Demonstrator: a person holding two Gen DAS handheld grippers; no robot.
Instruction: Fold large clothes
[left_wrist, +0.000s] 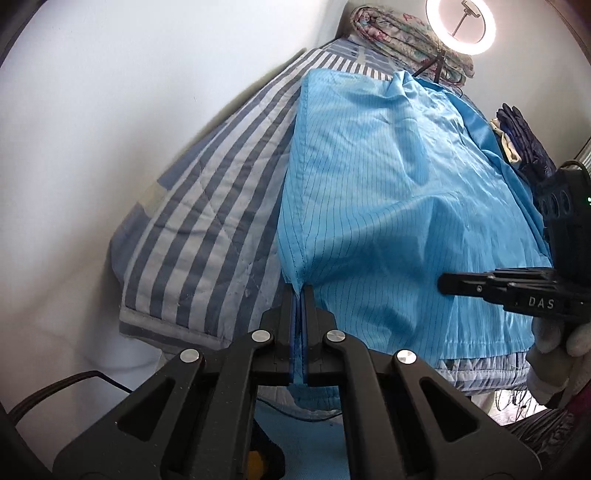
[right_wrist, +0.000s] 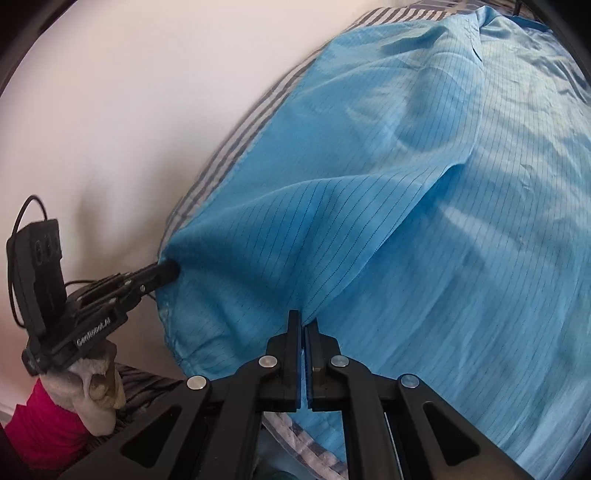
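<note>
A large light-blue pinstriped garment (left_wrist: 388, 192) lies spread over a striped bed; it fills the right wrist view (right_wrist: 424, 203). My left gripper (left_wrist: 300, 291) is shut on the garment's near-left corner at its seam and lifts it slightly. It also shows in the right wrist view (right_wrist: 166, 271), pinching the cloth's left edge. My right gripper (right_wrist: 304, 321) is shut on the garment's near hem, where a ridge of cloth rises. In the left wrist view the right gripper (left_wrist: 448, 283) comes in from the right over the cloth.
A blue-and-white striped quilt (left_wrist: 207, 206) covers the bed, with a white wall to the left. A folded floral blanket (left_wrist: 399, 33) and a ring light (left_wrist: 460, 26) stand at the far end. Dark clothes (left_wrist: 524, 144) lie at the right.
</note>
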